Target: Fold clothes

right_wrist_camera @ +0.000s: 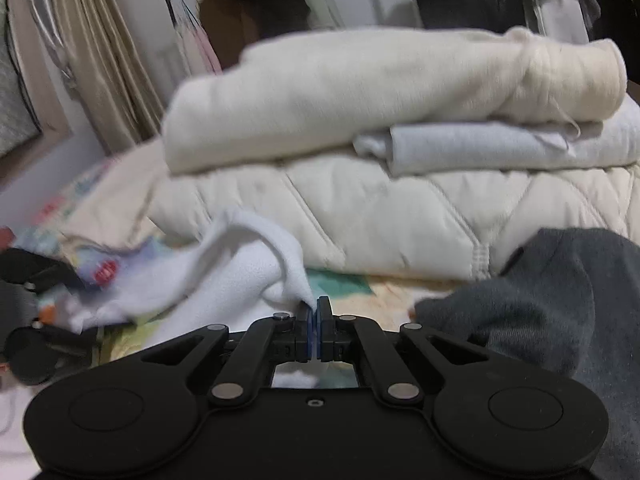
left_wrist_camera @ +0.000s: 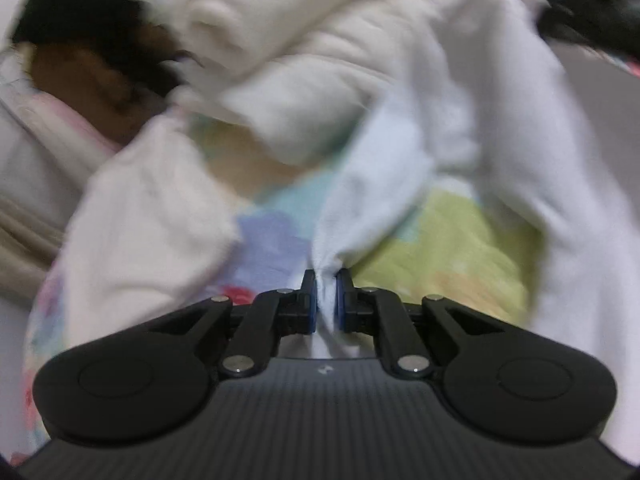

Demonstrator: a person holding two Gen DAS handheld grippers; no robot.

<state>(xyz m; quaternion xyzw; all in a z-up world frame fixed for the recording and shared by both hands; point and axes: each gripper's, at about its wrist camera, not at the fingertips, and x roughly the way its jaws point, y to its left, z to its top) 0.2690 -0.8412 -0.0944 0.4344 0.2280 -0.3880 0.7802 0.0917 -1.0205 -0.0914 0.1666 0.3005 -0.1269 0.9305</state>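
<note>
A white fleece garment hangs stretched above a colourful patterned bed sheet. My left gripper is shut on a pinched edge of it. In the right wrist view the same white garment droops to the left, and my right gripper is shut on another corner of it. The left gripper shows at the left edge of that view. The picture is blurred by motion.
A stack of folded cream and white clothes lies on a quilted cream cover behind. A dark grey garment lies at the right. Beige curtains hang at the back left. A dark brown object shows at the upper left.
</note>
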